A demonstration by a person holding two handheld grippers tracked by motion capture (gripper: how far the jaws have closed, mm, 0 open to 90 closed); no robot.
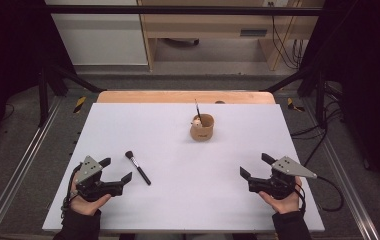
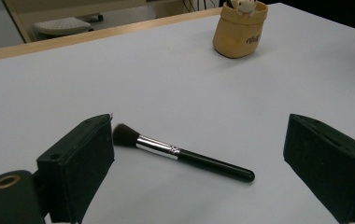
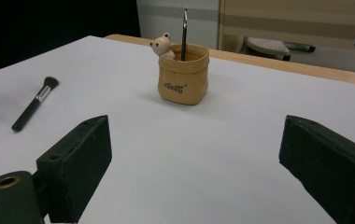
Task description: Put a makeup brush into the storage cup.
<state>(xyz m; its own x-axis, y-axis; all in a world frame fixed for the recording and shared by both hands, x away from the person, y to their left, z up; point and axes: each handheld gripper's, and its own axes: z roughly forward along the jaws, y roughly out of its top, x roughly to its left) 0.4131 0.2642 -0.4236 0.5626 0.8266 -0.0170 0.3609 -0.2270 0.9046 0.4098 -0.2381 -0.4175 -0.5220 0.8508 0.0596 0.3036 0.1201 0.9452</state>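
Observation:
A black makeup brush (image 1: 138,168) (image 2: 180,154) (image 3: 33,105) with a silver ferrule lies flat on the white table top (image 1: 178,200), bristles pointing away from me. My left gripper (image 1: 116,170) (image 2: 199,163) is open just left of it, jaws wide apart with nothing between them. A tan pouch-shaped holder (image 1: 201,128) (image 2: 239,32) (image 3: 183,77) with a small bear figure on its rim stands upright at the middle back, and a thin dark handle sticks up from it. My right gripper (image 1: 256,166) (image 3: 194,163) is open near the front right, facing the holder, empty.
The white board sits on a wooden table whose far edge (image 1: 185,96) shows beyond it. Black frame bars (image 1: 178,10) and cables (image 1: 323,135) surround the table. Pale cabinets (image 1: 203,30) stand behind.

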